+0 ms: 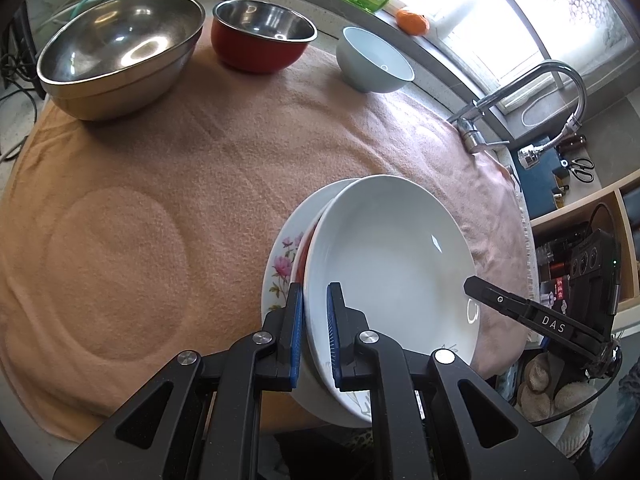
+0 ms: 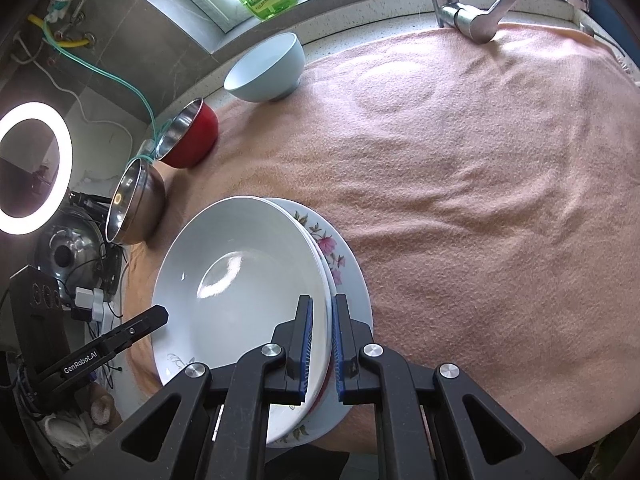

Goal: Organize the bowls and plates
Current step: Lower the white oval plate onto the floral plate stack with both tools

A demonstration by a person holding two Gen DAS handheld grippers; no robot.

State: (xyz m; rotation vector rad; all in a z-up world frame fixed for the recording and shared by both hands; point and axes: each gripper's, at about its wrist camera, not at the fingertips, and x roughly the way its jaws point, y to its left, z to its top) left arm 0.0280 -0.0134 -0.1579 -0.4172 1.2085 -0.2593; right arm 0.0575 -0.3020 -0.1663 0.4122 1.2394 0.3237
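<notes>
Holding the white plate (image 1: 392, 256) by two opposite rims, both tongs are closed narrow on it: the left tongs (image 1: 316, 324) pinch the rim on one side, the right tongs (image 2: 322, 340) the rim on the other. In my judgement the plate is stiff, glazed and slippery, somewhat heavy for such a thin grip, and it can break if it slides out; the rim is the only good place to take it, with the blue pads deep over the edge. It is plain white and deep, with a small grey drawing near one rim. It sits at the near edge of the surface, on top of a floral plate (image 2: 340, 264) with pink flowers; something red shows between them. Both lie on the pink towel (image 1: 160, 184). Far behind stand the steel bowl (image 1: 120, 52), the red bowl (image 1: 260, 40) and the blue bowl (image 1: 372, 60).
</notes>
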